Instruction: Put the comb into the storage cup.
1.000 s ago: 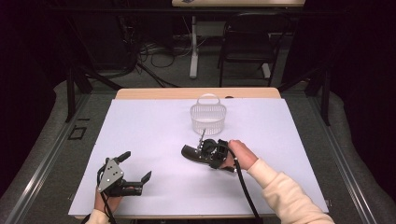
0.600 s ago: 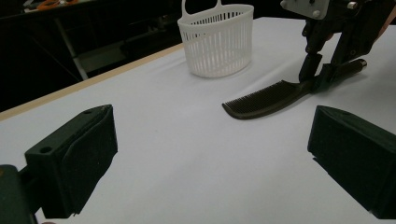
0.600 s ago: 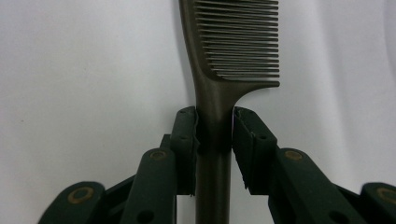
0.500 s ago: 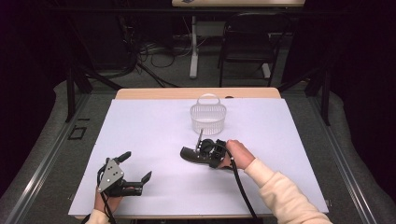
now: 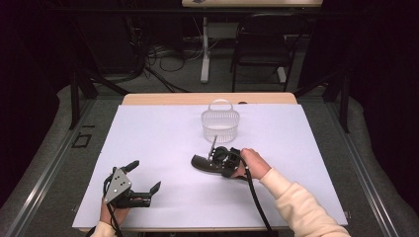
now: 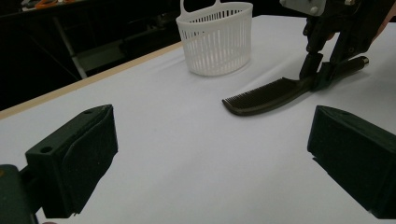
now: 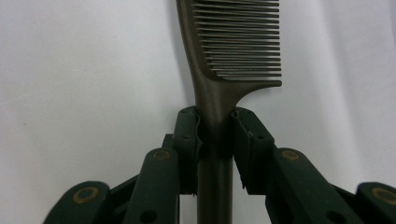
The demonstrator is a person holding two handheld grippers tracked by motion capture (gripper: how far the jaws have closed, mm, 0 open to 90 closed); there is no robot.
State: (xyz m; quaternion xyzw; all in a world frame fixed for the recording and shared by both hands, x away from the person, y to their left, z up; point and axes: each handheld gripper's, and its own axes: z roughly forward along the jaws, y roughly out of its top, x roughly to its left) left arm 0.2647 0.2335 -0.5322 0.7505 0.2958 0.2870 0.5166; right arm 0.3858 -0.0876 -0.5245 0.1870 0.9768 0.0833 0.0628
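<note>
The right gripper (image 7: 215,135) has just been closing its jaws, and its pads now pinch the comb (image 7: 233,46) at the neck of the handle, low in the frame's centre. The comb lies flat on the white table (image 5: 163,138) (below the white basket (image 5: 220,126)), seemingly ready to lift. The left gripper (image 5: 143,180) rests at lower left, jaws spread and empty.

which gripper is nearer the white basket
Right. The right gripper sits just in front of the basket, clamped on the comb; the left gripper rests open near the table's front left.
</note>
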